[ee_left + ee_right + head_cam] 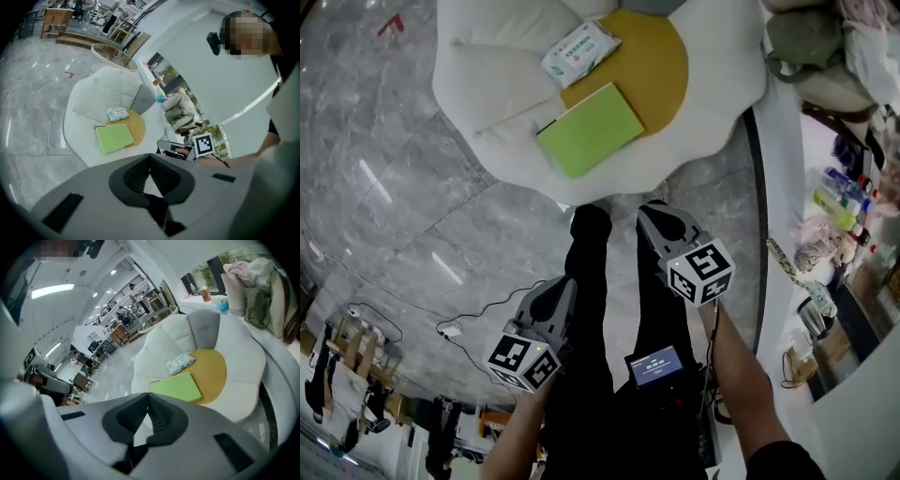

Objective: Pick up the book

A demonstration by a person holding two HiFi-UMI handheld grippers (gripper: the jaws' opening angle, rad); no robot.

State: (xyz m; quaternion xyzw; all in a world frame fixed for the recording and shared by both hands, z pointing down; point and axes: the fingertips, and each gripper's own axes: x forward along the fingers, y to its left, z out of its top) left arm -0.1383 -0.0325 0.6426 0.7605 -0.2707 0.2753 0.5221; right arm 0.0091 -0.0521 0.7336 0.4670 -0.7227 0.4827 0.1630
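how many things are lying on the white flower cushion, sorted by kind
book: 1
pack of wipes: 1
total: 2

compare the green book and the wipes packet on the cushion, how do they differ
The book is plain lime green; the wipes packet is white with green print. The book is larger and flat with straight edges; the wipes packet is smaller and puffy. The book lies nearer the person, the wipes packet beyond it. Both rest on the flower-shaped cushion, overlapping its yellow centre.
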